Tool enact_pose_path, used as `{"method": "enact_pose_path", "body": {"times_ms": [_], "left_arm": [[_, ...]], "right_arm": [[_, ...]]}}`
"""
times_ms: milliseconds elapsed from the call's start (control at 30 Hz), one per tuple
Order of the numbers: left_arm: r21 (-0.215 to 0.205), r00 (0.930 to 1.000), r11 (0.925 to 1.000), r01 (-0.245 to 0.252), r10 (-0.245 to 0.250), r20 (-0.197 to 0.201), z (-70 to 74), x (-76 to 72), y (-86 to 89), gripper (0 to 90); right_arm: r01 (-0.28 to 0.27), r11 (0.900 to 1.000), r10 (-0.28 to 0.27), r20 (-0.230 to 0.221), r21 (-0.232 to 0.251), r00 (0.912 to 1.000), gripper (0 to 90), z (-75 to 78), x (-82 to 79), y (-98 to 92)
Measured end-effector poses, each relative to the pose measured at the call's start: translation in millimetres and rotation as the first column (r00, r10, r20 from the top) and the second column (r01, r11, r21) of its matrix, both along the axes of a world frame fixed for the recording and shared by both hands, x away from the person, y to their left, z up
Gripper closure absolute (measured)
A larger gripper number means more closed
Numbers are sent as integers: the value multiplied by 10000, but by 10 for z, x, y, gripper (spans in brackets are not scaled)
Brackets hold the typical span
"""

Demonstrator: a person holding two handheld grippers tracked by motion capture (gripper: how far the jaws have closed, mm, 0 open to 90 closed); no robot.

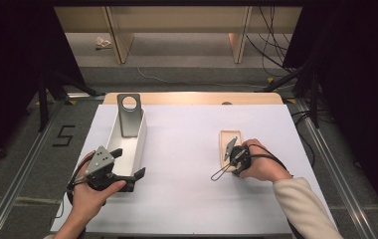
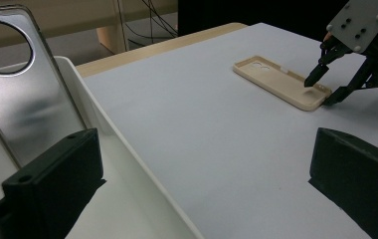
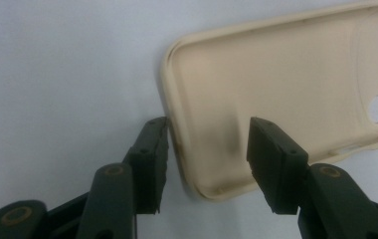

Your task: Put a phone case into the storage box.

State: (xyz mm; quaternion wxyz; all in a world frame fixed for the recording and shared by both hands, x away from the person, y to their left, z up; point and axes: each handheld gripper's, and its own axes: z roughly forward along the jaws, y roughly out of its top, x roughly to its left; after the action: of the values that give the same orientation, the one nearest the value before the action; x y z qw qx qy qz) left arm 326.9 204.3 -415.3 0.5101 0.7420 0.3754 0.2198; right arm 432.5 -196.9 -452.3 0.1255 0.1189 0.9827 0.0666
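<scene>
Beige and shallow, the soft plastic phone case lies open side up on the white table sheet, on the person's right half of the table, well apart from the long white plastic tray on the left half. The right gripper has its 2 black jaws astride the case's near short end: 1 jaw stands outside the rim, at or just beside it, and the other stands over the inside of the case. A gap shows between the inner jaw and the rim, so the case is not pinched yet and the jaws stand apart. In the high view the right hand rests beside the near end of the case.

At the near end of the tray the left gripper is held in the left hand. Its jaws are spread wide, 1 inside the tray and 1 over the sheet, with the tray's side wall between them and untouched. A grey metallic phone case with 1 large round hole leans upright at the tray's far end.
</scene>
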Motion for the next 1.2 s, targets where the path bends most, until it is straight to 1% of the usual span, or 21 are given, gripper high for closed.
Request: {"method": "enact_pose_path", "body": {"times_ms": [33, 267, 300, 433, 500, 600, 667, 767, 867, 1000, 1100, 1133, 1200], "left_arm": [[6, 10000, 10000, 6, -6, -5, -1, 0, 0, 0], [21, 10000, 10000, 24, -24, -2, -2, -2, -6, 0], [12, 10000, 10000, 24, -24, 3, -4, -2, -7, 0], [4, 10000, 10000, 28, -28, 11, -2, -2, -6, 0], [6, 10000, 10000, 32, -32, 6, -4, -1, -6, 0], [6, 10000, 10000, 36, -36, 8, -2, -1, -6, 0], [10, 10000, 10000, 36, -36, 6, -3, 0, -7, 0], [22, 10000, 10000, 43, -43, -3, -3, -1, -7, 0], [15, 10000, 10000, 51, -51, -6, -3, -1, -9, 0], [18, 10000, 10000, 51, -51, -15, -4, -1, -11, 0], [26, 10000, 10000, 56, -56, -14, -6, 0, -13, 0], [41, 10000, 10000, 60, -59, -16, -7, 0, -14, 0], [34, 10000, 10000, 71, -71, -20, -7, 0, -16, 0]], "right_arm": [[39, 10000, -39, 17, 3, 10000, 520, -1, -4, 5], [-204, 9992, 202, -44, -335, 9998, 522, 1, 14, 42], [-299, 9985, 296, -77, -450, 9995, 522, 6, 24, 53], [-413, 9969, 409, -79, -665, 9991, 523, 9, 38, 78], [-386, 9964, 378, -130, -748, 9992, 525, 10, 36, 90], [-527, 9951, 519, -116, -833, 9986, 530, 10, 44, 98], [-543, 9937, 533, -131, -976, 9985, 533, 17, 46, 105], [-602, 9937, 589, -168, -950, 9981, 542, 10, 51, 114], [-716, 9919, 694, -243, -1046, 9973, 558, 10, 56, 127], [-699, 9918, 672, -295, -1065, 9973, 589, 8, 48, 136], [-818, 9902, 781, -369, -1130, 9963, 612, 6, 47, 145], [-820, 9908, 783, -378, -1078, 9962, 624, 3, 45, 146], [-958, 9883, 912, -438, -1185, 9949, 642, 6, 42, 157]]}}
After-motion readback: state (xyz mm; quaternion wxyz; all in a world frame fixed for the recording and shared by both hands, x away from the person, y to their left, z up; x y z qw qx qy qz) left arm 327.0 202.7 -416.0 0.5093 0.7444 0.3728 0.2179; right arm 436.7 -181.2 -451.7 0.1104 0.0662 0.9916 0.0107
